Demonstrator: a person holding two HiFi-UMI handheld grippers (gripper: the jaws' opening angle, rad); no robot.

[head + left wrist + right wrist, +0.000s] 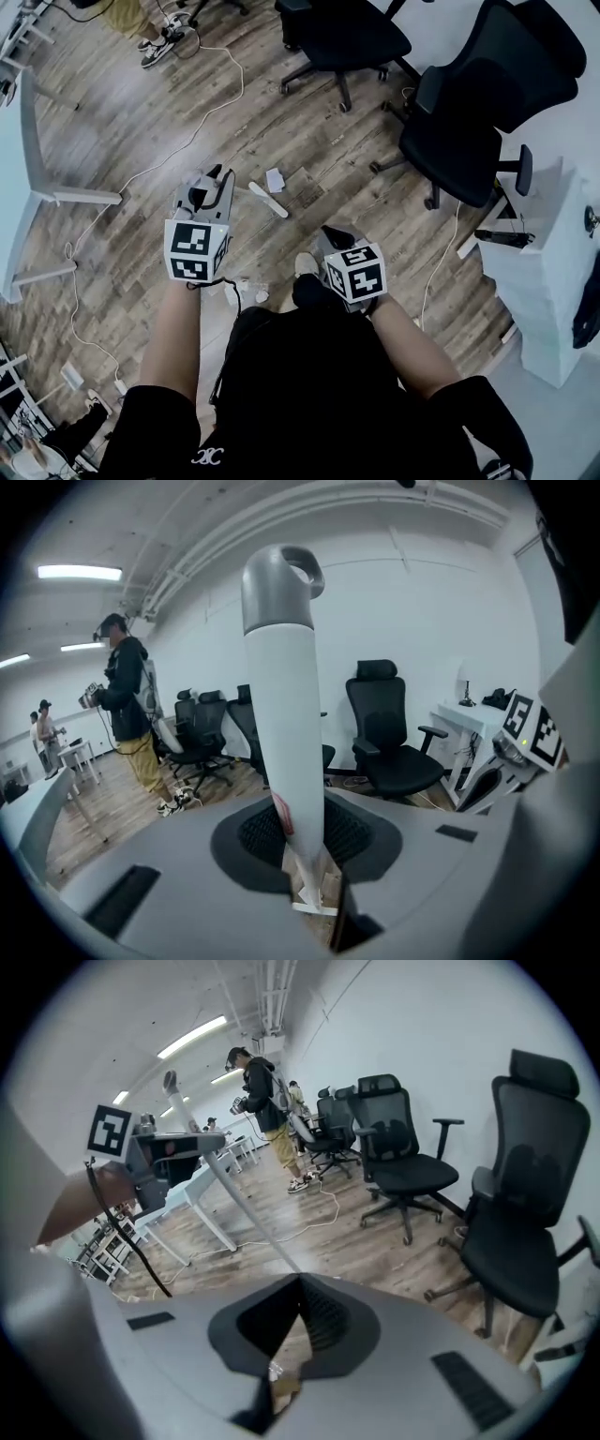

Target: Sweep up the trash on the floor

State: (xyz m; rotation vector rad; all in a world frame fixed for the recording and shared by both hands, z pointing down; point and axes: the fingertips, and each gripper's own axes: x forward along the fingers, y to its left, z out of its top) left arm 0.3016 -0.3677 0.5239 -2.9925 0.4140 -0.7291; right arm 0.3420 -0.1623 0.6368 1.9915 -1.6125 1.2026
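Left tool point(302, 841) is clamped around a long white plastic handle with a grey looped cap point(281, 686), and the capped end sticks up past the jaws. Right tool point(298, 1283) has its jaws pinched together, with nothing between them that I can see. I'd guess the handle is the broom. Its white lower end point(268, 200) sits on the brown wood-plank floor point(141, 122), near the trash, which is a few small white paper scraps point(275, 179) out in front of both tools. Handling-wise, I reckon the stick is light and stiff but smooth, so it could twist in a one-point grip. Getting the right tool onto it at a second spot should steady the sweep. The scraps look featherweight, so short gentle strokes. Writing: there's a little red sticker point(281, 814) on the handle right at the jaws, too blurry to read. The tool cubes only carry square markers, no actual text.
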